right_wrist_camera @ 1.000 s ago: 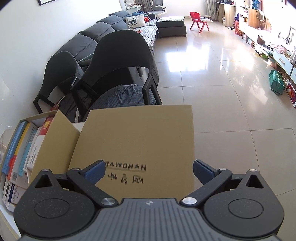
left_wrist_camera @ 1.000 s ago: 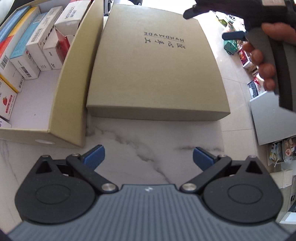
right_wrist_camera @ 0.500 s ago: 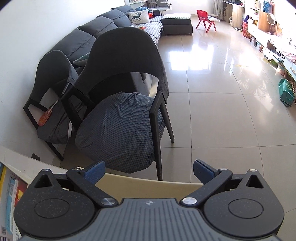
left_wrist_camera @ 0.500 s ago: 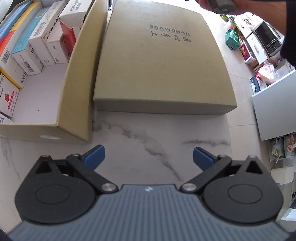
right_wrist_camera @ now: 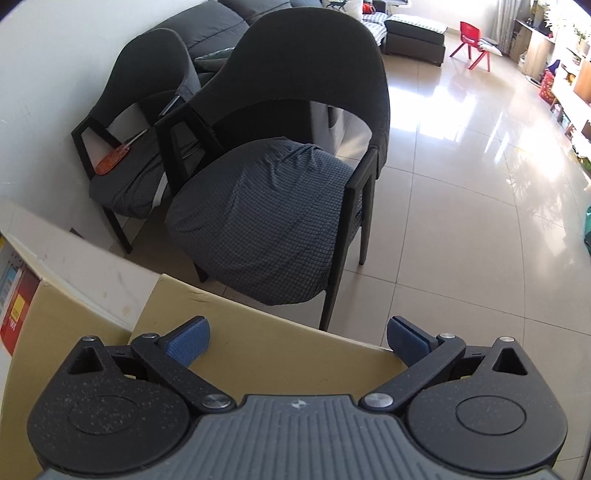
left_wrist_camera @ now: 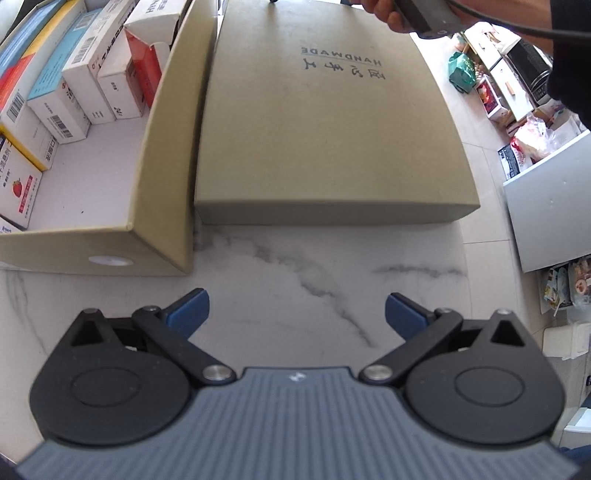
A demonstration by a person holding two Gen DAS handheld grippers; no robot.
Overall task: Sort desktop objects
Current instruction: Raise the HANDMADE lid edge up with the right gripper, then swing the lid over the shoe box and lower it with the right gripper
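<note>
A white marble-patterned tabletop (left_wrist_camera: 295, 266) carries two things side by side: an open tan cardboard box (left_wrist_camera: 162, 155) on the left, packed with small upright cartons (left_wrist_camera: 74, 85) whose print is too blurred to read, and a flat tan cardboard lid stamped HANDMADE (left_wrist_camera: 325, 122), touching the box's wall. The box is cut off at the left edge. The left gripper (left_wrist_camera: 295, 314) hangs over bare marble, blue pads wide apart, holding nothing. The right gripper (right_wrist_camera: 297, 338) sits above the lid's far edge, jaws spread wide and empty; its view looks out at two dark grey chairs (right_wrist_camera: 280, 177) on a glossy tiled floor (right_wrist_camera: 461, 192). The person's right hand (left_wrist_camera: 384, 14) is mostly out of frame.
</note>
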